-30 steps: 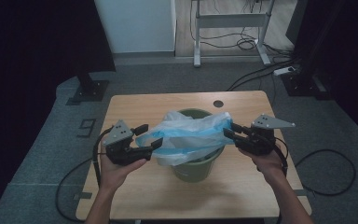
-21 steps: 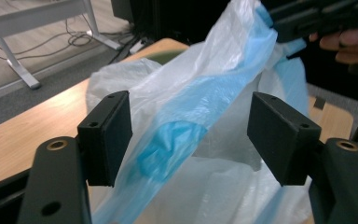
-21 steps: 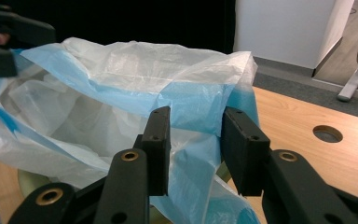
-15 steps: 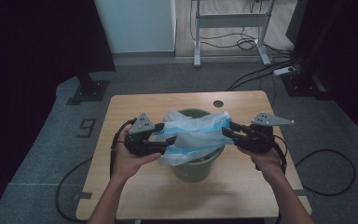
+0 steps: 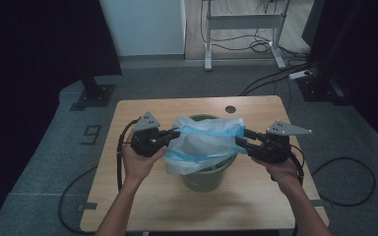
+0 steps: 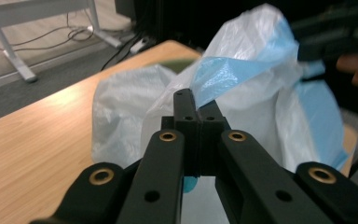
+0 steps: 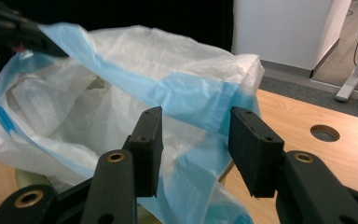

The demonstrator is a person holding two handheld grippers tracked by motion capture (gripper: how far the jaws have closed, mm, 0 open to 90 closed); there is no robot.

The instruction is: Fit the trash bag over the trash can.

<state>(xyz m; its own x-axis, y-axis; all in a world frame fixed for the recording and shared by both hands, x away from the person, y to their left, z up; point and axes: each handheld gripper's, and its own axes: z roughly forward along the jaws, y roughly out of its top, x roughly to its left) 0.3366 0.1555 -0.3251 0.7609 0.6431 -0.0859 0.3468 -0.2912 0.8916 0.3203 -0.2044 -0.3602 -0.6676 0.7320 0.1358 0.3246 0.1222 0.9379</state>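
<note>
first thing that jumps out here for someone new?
The white-and-blue plastic bag billowing over the green bin at the table's centre. The left gripper is clamped on the bag's edge at the bin's left side, while the right gripper stands open at the blue band opposite.

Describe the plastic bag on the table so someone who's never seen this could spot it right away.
Start at the wooden table in the middle of the room; a green bucket stands on it. The plastic bag is draped over the bucket's mouth, pinched at one side by the left claw. It is thin, crinkled and translucent white with a light blue band along its rim.
</note>
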